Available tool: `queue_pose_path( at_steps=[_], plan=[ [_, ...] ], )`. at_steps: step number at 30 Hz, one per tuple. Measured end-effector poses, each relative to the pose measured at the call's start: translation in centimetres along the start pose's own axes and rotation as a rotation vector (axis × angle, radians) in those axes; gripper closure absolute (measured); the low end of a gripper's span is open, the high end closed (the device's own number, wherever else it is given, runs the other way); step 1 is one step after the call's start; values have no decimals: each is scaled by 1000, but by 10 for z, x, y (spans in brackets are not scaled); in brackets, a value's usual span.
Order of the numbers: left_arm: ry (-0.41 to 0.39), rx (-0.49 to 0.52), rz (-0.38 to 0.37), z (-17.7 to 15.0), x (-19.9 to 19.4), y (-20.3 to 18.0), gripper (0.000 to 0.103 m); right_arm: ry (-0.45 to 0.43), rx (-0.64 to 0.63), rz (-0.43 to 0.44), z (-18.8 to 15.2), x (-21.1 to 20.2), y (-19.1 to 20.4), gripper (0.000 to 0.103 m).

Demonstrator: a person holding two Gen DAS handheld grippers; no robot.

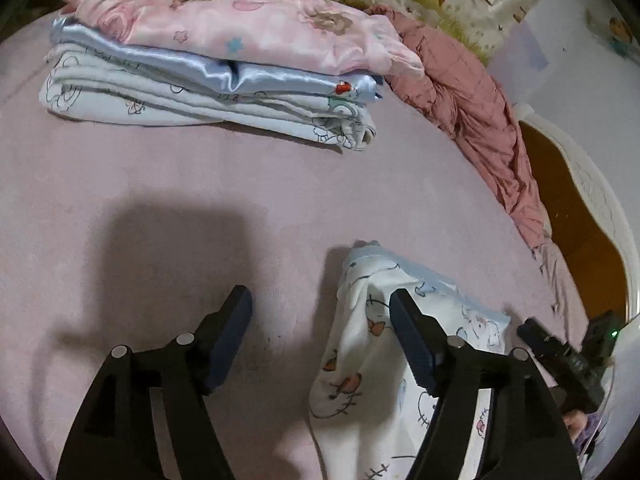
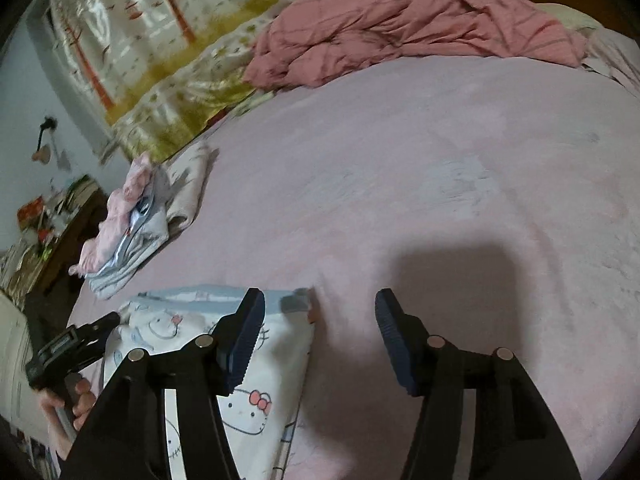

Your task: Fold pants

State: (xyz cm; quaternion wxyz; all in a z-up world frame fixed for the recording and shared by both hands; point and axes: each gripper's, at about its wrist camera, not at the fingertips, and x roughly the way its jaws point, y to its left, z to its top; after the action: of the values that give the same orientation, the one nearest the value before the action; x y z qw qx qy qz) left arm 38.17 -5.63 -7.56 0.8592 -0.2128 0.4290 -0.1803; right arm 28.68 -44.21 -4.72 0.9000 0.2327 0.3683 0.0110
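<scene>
White cartoon-print pants (image 1: 360, 360) with a pale blue waistband lie folded on the pink bed (image 1: 200, 200). The left tongs (image 1: 320, 312) and right tongs (image 2: 320, 308) both stand apart, gripping nothing. A stack of folded clothes (image 1: 208, 68) sits well apart beyond.

White cartoon-cat print pants (image 1: 360, 360) with pale blue waistband, pink bedspread (image 1: 200, 184), dusty-rose quilt (image 1: 472, 108), black grippers' dark blue fingers (image 1: 232, 332)
</scene>
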Motion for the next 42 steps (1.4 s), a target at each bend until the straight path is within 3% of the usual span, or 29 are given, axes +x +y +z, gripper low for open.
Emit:
queue_pose_path(
  at_steps=[2,5,9,12,13,16,19,21,22,23,30,34,42],
  plan=[
    [2,-7,-31,-1,-3,0,33,55,-6,51,-3,9,3,44],
    [31,-17,-139,-2,5,-2,33,96,1,106,-9,22,5,44],
    [-2,22,-71,4,21,-10,40,98,38,133,-9,36,-1,46],
    [10,58,-70,14,28,-18,44,91,66,165,-8,40,-5,46],
    [15,64,-66,14,30,-19,50,91,67,171,-7,41,-4,49],
    [27,97,-84,11,32,-28,65,113,51,204,-4,48,3,69],
    [24,146,-56,8,32,-38,63,128,17,183,-5,51,11,71],
    [29,153,-38,8,33,-40,64,129,15,204,-4,52,13,82],
    [28,154,-33,8,33,-41,78,135,17,212,-4,53,14,93],
    [30,159,-39,8,33,-43,97,136,18,211,-5,53,14,95],
    [-73,262,-60,5,2,-64,98,3,-47,227,-1,15,32,97],
    [-71,272,-42,14,-15,-72,98,-23,-91,198,1,-7,48,97],
    [-157,374,-109,1,-58,-85,98,-101,-143,198,-6,-46,59,97]
  ],
)
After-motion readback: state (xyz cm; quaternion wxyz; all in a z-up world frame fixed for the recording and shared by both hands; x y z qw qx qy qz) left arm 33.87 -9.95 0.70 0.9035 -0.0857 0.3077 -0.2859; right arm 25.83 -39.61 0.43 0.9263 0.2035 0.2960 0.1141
